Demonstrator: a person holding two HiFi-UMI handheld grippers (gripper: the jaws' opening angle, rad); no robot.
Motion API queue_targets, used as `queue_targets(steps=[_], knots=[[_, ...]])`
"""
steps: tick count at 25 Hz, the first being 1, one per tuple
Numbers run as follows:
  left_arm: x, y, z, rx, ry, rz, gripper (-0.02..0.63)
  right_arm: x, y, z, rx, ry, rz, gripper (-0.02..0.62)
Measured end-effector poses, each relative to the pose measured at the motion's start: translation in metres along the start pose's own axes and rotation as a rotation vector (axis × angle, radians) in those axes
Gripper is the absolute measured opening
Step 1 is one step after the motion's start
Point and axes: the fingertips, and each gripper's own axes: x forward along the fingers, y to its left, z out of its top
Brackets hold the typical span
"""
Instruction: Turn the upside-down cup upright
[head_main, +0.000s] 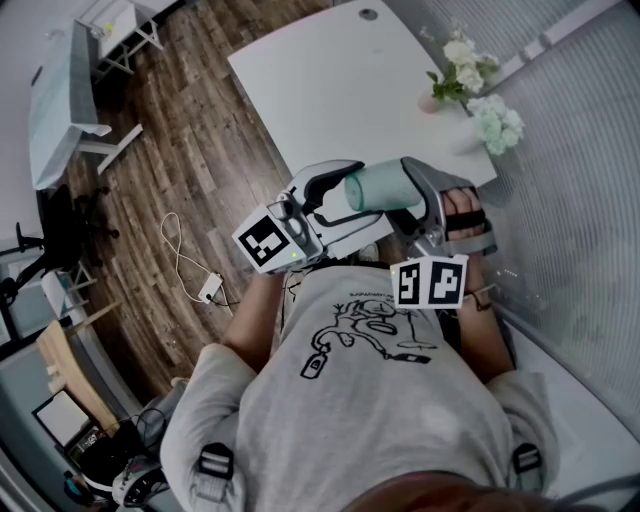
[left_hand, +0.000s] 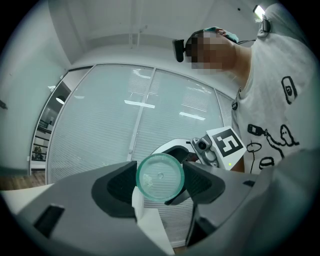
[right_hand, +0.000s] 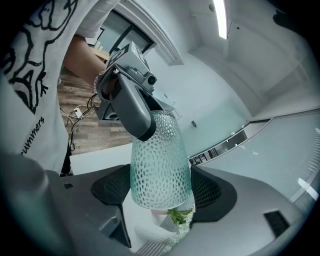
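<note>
The left gripper (left_hand: 160, 175) has its jaws closed on the narrow base end of the cup (head_main: 383, 187); the thick round base faces straight into the left gripper view, with a dark pad pressed against it at 3 o'clock and another at 9 o'clock. The right gripper (right_hand: 161, 190) is clamped on the wide rim end of the same dimpled pale-green glass, its ribbed pads against both flanks. The two tools face each other along the cup's axis.

In the head view the cup lies on its side in mid-air, close to the person's chest, with the base toward 9 o'clock and the rim toward 3 o'clock. It is clear of the white table (head_main: 320, 90), which spreads out at 12 o'clock. A bunch of pale flowers (head_main: 478, 95) stands on the table toward 1 o'clock.

This looks like a mid-air handover, halfway through the turn. To do it well, only one pair of jaws should let go, and only once the other grip is firm, because the glass is smooth and tapered and could slide toward its narrow end. The right gripper seems the better one to carry it. Tipped so its jaws point down, it would bring the base to the table first. The landing spot should be well away from the flowers, and the cup should be lowered until the base sits flat before the jaws open.
</note>
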Motion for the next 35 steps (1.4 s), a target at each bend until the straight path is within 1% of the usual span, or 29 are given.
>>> queue_targets(steps=[2,6,9,19,30,35], knots=[[0.0,-0.002,0.002,-0.002,-0.004,0.001,0.288,-0.001,0.001,0.001,0.033,-0.014,0.007,0.367],[0.0,-0.003,0.005,-0.011,-0.017,-0.001,0.287,-0.001,0.005,0.002,0.16,-0.072,0.047,0.367],[0.001,-0.004,0.005,-0.006,-0.018,0.0,0.287,0.0,0.008,0.001,0.224,-0.095,0.059,0.367],[0.003,-0.009,0.009,0.009,-0.021,-0.005,0.284,0.0,0.013,0.002,0.36,-0.155,0.065,0.367],[0.007,-0.008,0.009,0.019,-0.01,-0.001,0.284,0.004,0.014,0.001,0.462,-0.189,0.07,0.367],[0.009,-0.008,0.011,0.021,-0.014,-0.002,0.282,0.007,0.02,0.002,0.574,-0.235,0.103,0.367]])
